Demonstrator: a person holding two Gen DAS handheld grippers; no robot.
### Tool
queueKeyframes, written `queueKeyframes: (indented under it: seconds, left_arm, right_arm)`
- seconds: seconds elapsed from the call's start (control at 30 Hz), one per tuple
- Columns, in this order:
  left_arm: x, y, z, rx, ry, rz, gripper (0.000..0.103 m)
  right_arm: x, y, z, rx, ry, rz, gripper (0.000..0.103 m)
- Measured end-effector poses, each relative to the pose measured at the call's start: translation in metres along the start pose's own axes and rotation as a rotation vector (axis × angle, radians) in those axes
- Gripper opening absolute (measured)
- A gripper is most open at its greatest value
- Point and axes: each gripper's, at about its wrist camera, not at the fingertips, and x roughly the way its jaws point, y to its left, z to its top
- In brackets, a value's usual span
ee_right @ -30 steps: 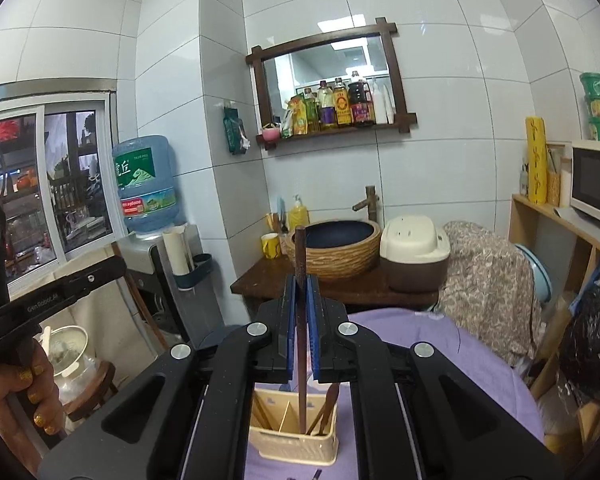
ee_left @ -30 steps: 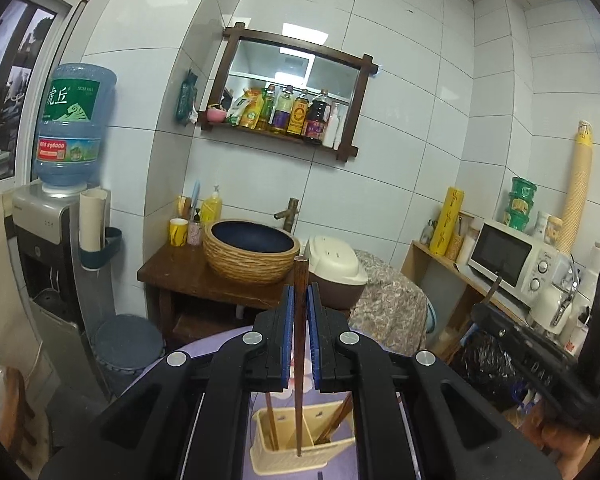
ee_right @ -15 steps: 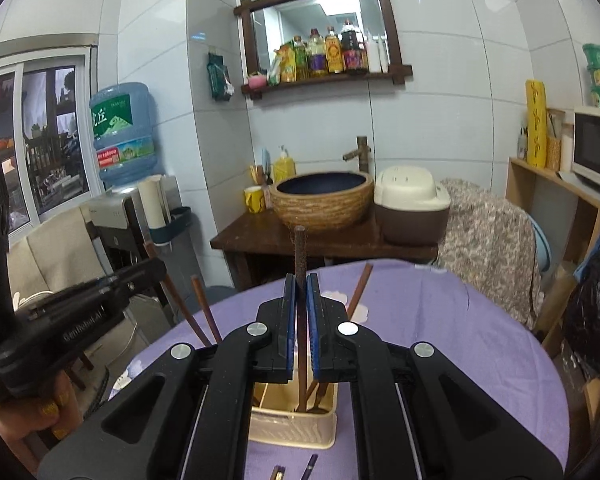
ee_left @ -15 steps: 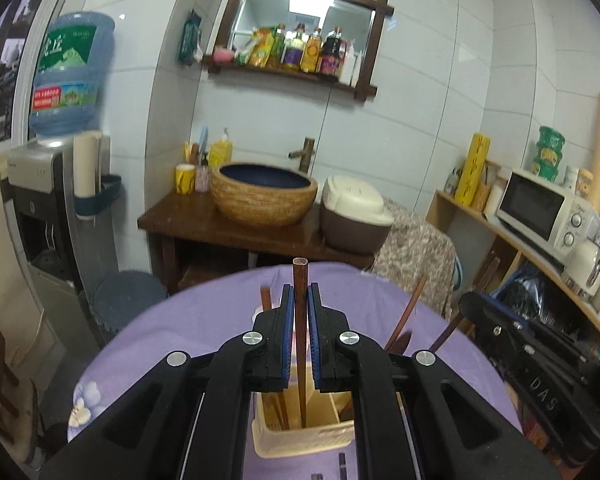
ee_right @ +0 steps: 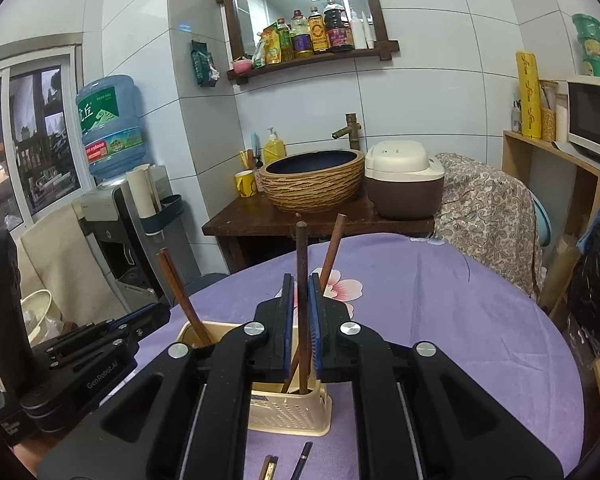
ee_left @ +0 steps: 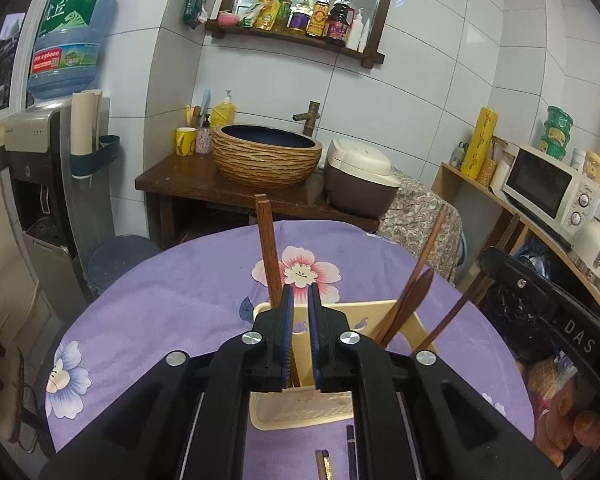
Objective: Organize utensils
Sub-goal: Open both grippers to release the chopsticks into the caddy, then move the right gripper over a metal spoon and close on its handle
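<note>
A cream plastic utensil holder [ee_left: 300,412] [ee_right: 292,412] stands on the purple flowered tablecloth [ee_left: 180,300]. My left gripper [ee_left: 299,300] hovers just over it with its jaws opening. The brown chopstick [ee_left: 268,248] it carried stands in the holder and leans left against the left pad, no longer pinched. My right gripper [ee_right: 300,292] is also opening. A dark chopstick [ee_right: 302,264] stands loose between its pads with its tip in the holder. Other chopsticks [ee_left: 428,248] [ee_right: 332,248] lean in the holder.
A few loose utensils [ee_left: 324,464] [ee_right: 304,456] lie on the cloth in front of the holder. Behind the table stand a wooden washstand with a woven basin [ee_left: 266,160], a rice cooker [ee_left: 360,176], a water dispenser [ee_left: 40,160] and a microwave shelf [ee_left: 548,184].
Both grippers came down with their chopsticks into the holder. Both pairs of jaws have parted, and the left chopstick has tipped to the left.
</note>
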Motion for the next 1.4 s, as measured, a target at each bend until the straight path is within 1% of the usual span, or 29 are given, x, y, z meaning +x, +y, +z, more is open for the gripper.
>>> queueKeyframes:
  seconds: [0.03,0.07,0.1,0.17,0.23,0.27,0.3,0.37,0.4,0.5,0.57,0.67,0.77,0.83,0.9,0.97,1.03,1.2,1.27,1.4]
  left_arm:
    - [-0.004,0.0,-0.002,-0.003,-0.002,-0.011,0.03]
    - [-0.008,0.001,-0.005,-0.006,-0.013,-0.017,0.047]
    - [-0.013,0.0,-0.007,-0.007,-0.027,-0.021,0.054]
    - [-0.023,-0.003,-0.015,0.009,-0.046,-0.019,0.056]
    - [-0.033,-0.003,-0.027,0.019,-0.042,-0.02,0.063]
    - [-0.037,-0.001,-0.034,0.019,-0.039,-0.017,0.068]
    - [-0.042,0.0,-0.045,0.026,-0.03,-0.012,0.07]
    - [-0.047,0.001,-0.062,0.053,-0.008,0.008,0.071]
    - [-0.049,0.001,-0.069,0.064,0.001,0.018,0.073]
    - [-0.053,0.008,-0.098,0.092,0.053,0.051,0.077]
    - [-0.056,0.017,-0.118,0.085,0.083,0.079,0.08]
    - [-0.057,0.027,-0.14,0.073,0.13,0.102,0.08]
    - [-0.058,0.037,-0.162,0.052,0.177,0.132,0.08]
    - [-0.06,0.042,-0.174,0.034,0.201,0.145,0.08]
    - [-0.061,0.044,-0.182,0.029,0.218,0.146,0.08]
    - [-0.063,0.043,-0.189,0.029,0.23,0.154,0.08]
    - [-0.064,0.041,-0.194,0.035,0.233,0.144,0.08]
    - [-0.066,0.036,-0.199,0.055,0.237,0.146,0.08]
    - [-0.066,0.036,-0.199,0.054,0.235,0.144,0.08]
    - [-0.065,0.035,-0.2,0.055,0.237,0.146,0.08]
  right_arm:
    - [-0.004,-0.001,-0.003,-0.004,-0.017,-0.008,0.037]
    - [-0.008,-0.002,-0.004,0.0,-0.036,-0.011,0.059]
    - [-0.012,-0.003,-0.006,0.003,-0.054,-0.014,0.06]
    - [-0.019,-0.004,-0.012,-0.006,-0.056,-0.03,0.06]
    - [-0.023,-0.004,-0.02,-0.018,-0.036,-0.055,0.06]
    - [-0.026,-0.004,-0.027,-0.026,-0.019,-0.067,0.06]
    - [-0.028,-0.005,-0.033,-0.034,-0.001,-0.074,0.06]
    - [-0.034,-0.006,-0.05,-0.054,0.047,-0.097,0.06]
    - [-0.037,-0.007,-0.063,-0.068,0.083,-0.102,0.06]
    - [-0.046,-0.011,-0.093,-0.081,0.149,-0.1,0.06]
    - [-0.05,-0.011,-0.119,-0.099,0.214,-0.092,0.06]
    - [-0.059,-0.008,-0.155,-0.124,0.278,-0.087,0.06]
    - [-0.066,-0.004,-0.19,-0.142,0.334,-0.101,0.057]
    - [-0.069,-0.002,-0.211,-0.137,0.376,-0.092,0.055]
    - [-0.07,0.003,-0.225,-0.147,0.41,-0.084,0.051]
    - [-0.071,0.007,-0.236,-0.148,0.43,-0.084,0.05]
    - [-0.07,0.01,-0.242,-0.144,0.449,-0.08,0.047]
    - [-0.064,0.01,-0.249,-0.137,0.484,-0.092,0.038]
    - [-0.062,0.007,-0.251,-0.116,0.496,-0.082,0.037]
    - [-0.06,0.01,-0.251,-0.131,0.494,-0.089,0.035]
